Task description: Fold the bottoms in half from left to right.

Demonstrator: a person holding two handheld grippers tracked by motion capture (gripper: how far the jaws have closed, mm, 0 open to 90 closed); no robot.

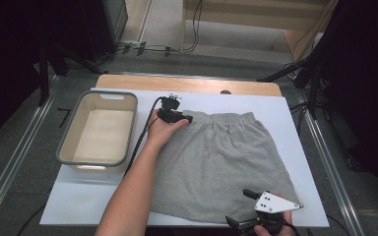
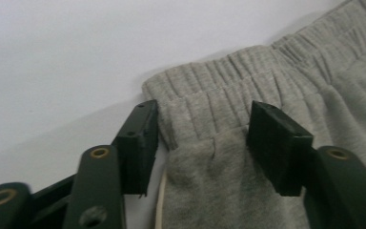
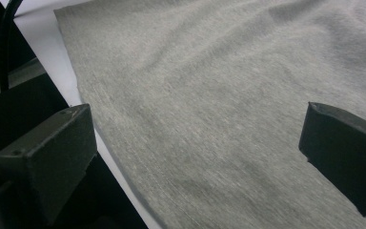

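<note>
**Lining up on the waistband corner**

I have a pair of grey jersey shorts with an elastic waistband (image 1: 221,157) lying flat on the white sheet that covers the bench (image 1: 78,196), waistband toward the far edge, hem toward me. An empty beige plastic tub with a grey rim (image 1: 98,129) stands just beside them on my left.

My left gripper (image 2: 202,138) is at the waistband's left corner (image 2: 181,90). Its jaws stand apart, one on either side of the gathered elastic, the cloth lying between them but not yet pinched. My right gripper (image 1: 248,209) is at the near hem on the right side, jaws wide apart over the plain fabric; in the right gripper view the cloth's near edge (image 3: 100,138) runs beside one jaw.

I judge this as the step of taking hold, probably for a fold. Next, the left jaws need to close squarely on the corner, catching both layers of elastic; the right ones must settle lower on the hem edge before closing.
</note>
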